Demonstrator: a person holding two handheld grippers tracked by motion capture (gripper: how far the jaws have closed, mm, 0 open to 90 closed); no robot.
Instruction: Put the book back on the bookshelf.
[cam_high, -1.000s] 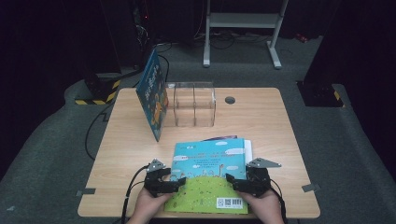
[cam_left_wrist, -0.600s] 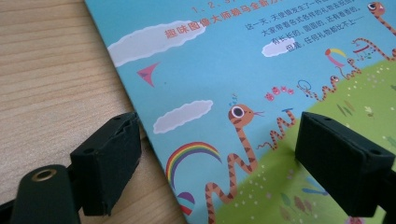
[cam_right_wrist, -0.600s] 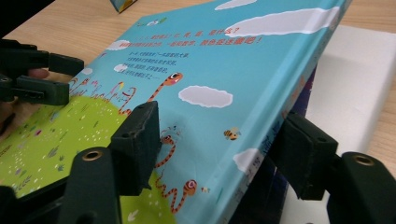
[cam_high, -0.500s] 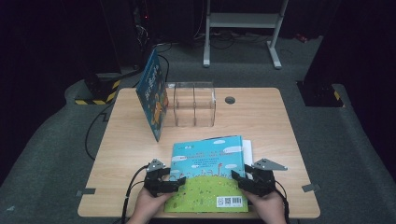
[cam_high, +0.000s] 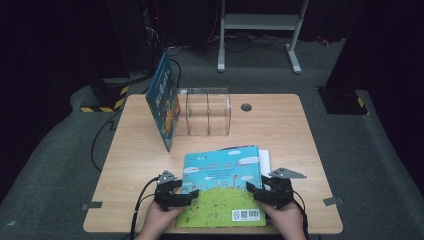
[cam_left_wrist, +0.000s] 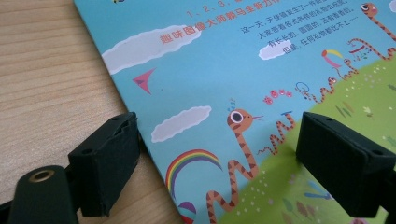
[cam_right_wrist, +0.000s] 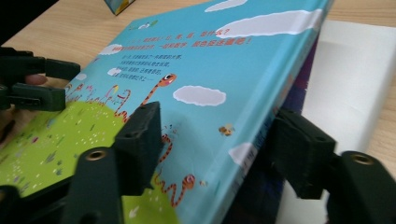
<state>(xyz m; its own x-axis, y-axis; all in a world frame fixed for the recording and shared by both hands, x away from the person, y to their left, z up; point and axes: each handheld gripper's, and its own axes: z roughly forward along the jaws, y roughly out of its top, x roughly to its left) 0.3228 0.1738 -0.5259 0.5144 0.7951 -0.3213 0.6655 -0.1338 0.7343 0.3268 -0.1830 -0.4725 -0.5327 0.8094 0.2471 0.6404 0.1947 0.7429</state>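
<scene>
A picture book (cam_high: 222, 187) with a blue sky and green hill cover lies flat at the table's front, on top of other books. My left gripper (cam_high: 190, 194) is at its left edge. In the left gripper view the left gripper (cam_left_wrist: 219, 123) stands open, with one jaw on the wood and the other over the picture book (cam_left_wrist: 243, 70). My right gripper (cam_high: 254, 192) is at the right edge. In the right gripper view the right gripper (cam_right_wrist: 217, 114) straddles that edge of the picture book (cam_right_wrist: 210, 56). Its jaws have just been opening, with the edge between them.
A second blue book (cam_high: 164, 102) leans upright against a clear box (cam_high: 207, 112) at the table's (cam_high: 280, 125) back left. A white book (cam_high: 265, 160) pokes out from under the stack on the right. A round cable hole (cam_high: 245, 107) is behind.
</scene>
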